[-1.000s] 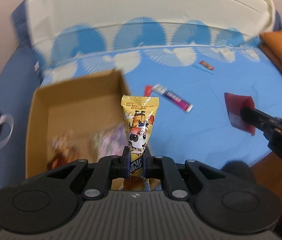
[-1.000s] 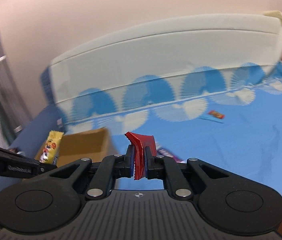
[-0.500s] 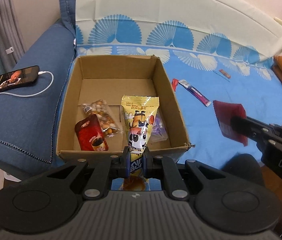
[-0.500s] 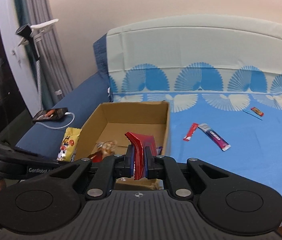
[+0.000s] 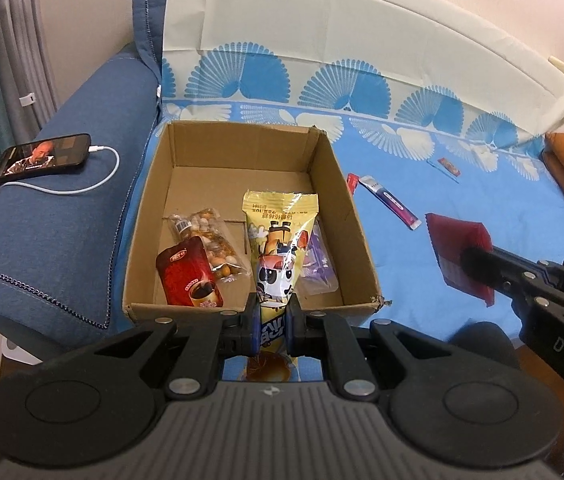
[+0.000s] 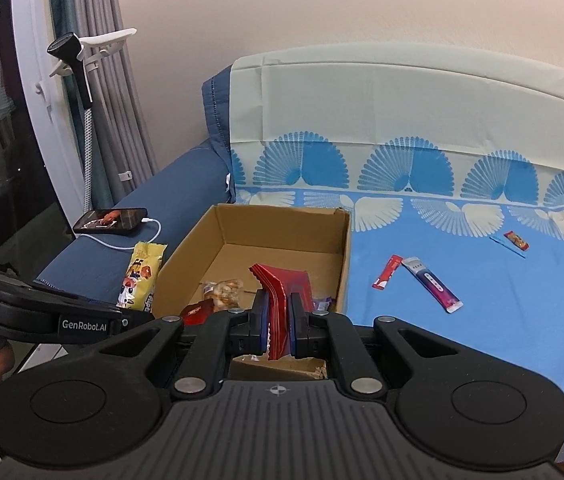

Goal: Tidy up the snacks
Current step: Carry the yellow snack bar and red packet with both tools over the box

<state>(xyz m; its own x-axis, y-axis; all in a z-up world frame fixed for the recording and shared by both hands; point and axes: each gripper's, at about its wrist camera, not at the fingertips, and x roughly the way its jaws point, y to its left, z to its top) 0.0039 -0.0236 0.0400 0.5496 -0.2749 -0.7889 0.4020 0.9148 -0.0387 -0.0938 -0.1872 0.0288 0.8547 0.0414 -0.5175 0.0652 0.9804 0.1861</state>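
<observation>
Sharp, evenly lit indoor frames, fisheye-bent, dark-vignetted corners.

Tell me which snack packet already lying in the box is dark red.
The dark red coffee packet at the cardboard box's front left. The packet behind it is clear, showing nuts; the one on the right is purple.

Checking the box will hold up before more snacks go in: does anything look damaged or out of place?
The cardboard box is frayed at its near right corner and nicked on the far rim. A phone charging on the sofa arm is no snack. Three small packets lie loose on the blue sheet.
</observation>
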